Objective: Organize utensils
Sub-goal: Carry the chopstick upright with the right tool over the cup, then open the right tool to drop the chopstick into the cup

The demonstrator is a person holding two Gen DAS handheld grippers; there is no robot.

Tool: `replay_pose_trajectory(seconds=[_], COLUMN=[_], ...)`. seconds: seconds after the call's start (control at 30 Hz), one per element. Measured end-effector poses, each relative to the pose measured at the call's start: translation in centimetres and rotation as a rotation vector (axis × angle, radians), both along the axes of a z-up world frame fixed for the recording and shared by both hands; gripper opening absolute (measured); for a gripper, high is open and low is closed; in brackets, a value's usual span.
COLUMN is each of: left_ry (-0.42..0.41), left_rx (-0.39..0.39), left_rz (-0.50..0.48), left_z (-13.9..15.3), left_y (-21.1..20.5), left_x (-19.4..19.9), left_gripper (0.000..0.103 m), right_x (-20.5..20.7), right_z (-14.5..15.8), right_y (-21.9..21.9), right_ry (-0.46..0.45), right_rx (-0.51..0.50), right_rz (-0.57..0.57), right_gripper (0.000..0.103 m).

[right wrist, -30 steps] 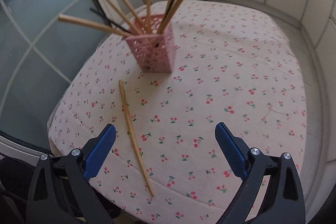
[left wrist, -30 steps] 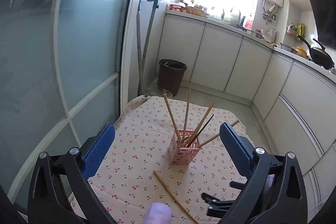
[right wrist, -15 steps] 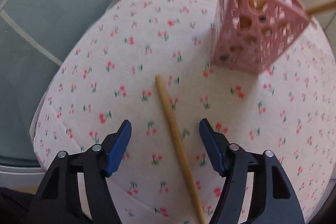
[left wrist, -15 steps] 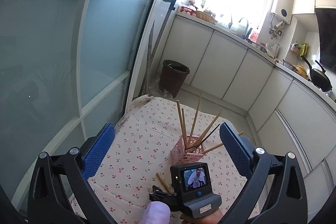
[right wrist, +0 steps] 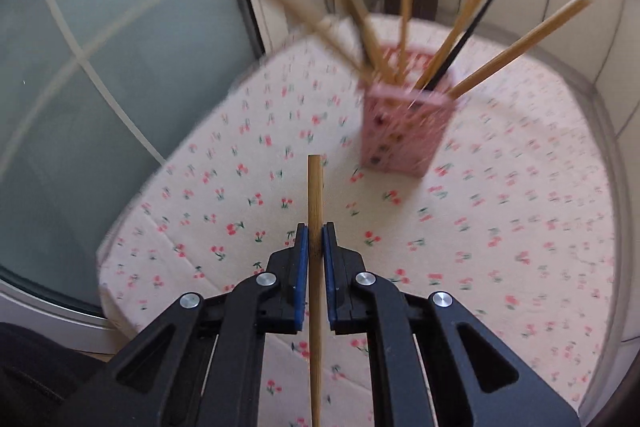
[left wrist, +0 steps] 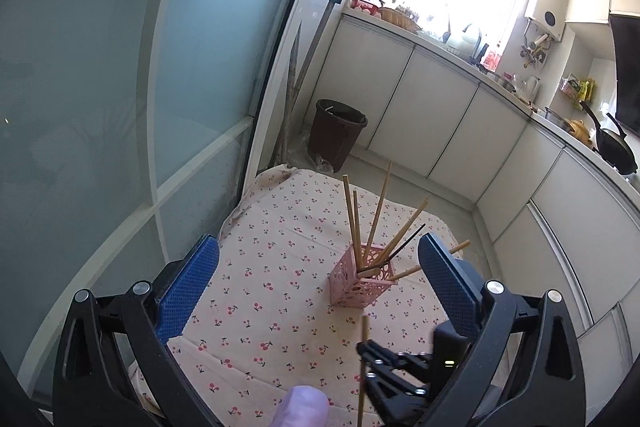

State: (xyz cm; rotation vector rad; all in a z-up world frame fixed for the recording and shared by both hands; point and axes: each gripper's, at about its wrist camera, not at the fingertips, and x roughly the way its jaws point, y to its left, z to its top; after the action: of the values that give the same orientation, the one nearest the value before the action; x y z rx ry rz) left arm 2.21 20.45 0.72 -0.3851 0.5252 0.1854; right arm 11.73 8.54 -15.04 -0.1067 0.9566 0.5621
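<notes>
My right gripper (right wrist: 315, 239) is shut on a bamboo chopstick (right wrist: 315, 195) and holds it above the cherry-print tablecloth (right wrist: 500, 227), its tip pointing toward the pink perforated holder (right wrist: 404, 131). The holder stands upright with several chopsticks in it, one of them black. In the left wrist view my left gripper (left wrist: 316, 279) is open and empty, high above the table. Below it the holder (left wrist: 360, 283) stands between the blue pads, and the right gripper (left wrist: 384, 367) with the held chopstick (left wrist: 363, 367) shows at the bottom.
A glass sliding door (left wrist: 120, 87) runs along the table's left edge. A dark waste bin (left wrist: 336, 135) stands on the floor beyond the table. White cabinets (left wrist: 460, 123) with a cluttered counter line the back and right.
My right gripper has closed on the chopstick that lay on the cloth and lifted it. The right wrist view now faces the holder. My left gripper has risen a little.
</notes>
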Motion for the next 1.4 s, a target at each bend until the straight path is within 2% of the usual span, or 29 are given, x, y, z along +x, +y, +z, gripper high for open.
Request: replay_pose_trajectory(seconds=[0.17,0.33,0.47,0.57,0.77,0.97,1.0,1.03,1.1,1.23,1.33,1.4], left_ry=[-0.01,0.006,0.016,0.032,0.046,0.062,0.064,0.06,0.049,0.001,-0.033,-0.047], left_rx=[-0.018,-0.003,-0.022,-0.039,-0.055,-0.054,-0.047,-0.036,-0.016,0.019,0.083,0.137], left_rz=[0.006,0.006,0.011,0.007,-0.011,-0.012,-0.012,-0.009,-0.002,-0.007,-0.01,-0.01], left_z=[0.3,-0.1,-0.4,-0.7,-0.9,-1.2,-1.3,-1.2,-1.0,-0.4,0.3,0.5], left_y=[-0.3,-0.6,-0.2,-0.1,-0.2,-0.2,-0.3,-0.5,-0.8,-2.1,-4.0,-5.5], left_x=[-0.1,0.5,1.0,1.5,2.3,2.9,3.0,2.9,2.7,1.9,1.2,0.8], left_gripper=[0.096,0.096,0.096,0.096,0.096,0.096,0.096,0.096,0.096,0.096,0.096,0.096], right_x=[-1.5,0.2,2.6,4.6,7.8,10.3,10.6,10.6,9.8,6.5,3.7,1.8], right_z=[7.8,15.1,19.0,20.7,21.0,16.4,15.4,14.5,13.9,15.3,16.0,16.1], right_y=[-4.8,-7.0,-7.5,-7.3,-6.5,-5.6,-5.5,-5.5,-5.8,-6.7,-8.3,-9.5], right_ry=[-0.15,-0.3,-0.362,-0.393,-0.408,-0.344,-0.327,-0.304,-0.294,-0.354,-0.38,-0.394], right_rx=[0.144,0.256,0.3,0.304,0.288,0.288,0.298,0.308,0.324,0.284,0.247,0.23], right_rz=[-0.094,-0.181,-0.228,-0.253,-0.284,-0.291,-0.296,-0.306,-0.307,-0.294,-0.309,-0.32], right_gripper=[0.008,0.008,0.008,0.008,0.008,0.01,0.014,0.023,0.035,0.044,0.053,0.054])
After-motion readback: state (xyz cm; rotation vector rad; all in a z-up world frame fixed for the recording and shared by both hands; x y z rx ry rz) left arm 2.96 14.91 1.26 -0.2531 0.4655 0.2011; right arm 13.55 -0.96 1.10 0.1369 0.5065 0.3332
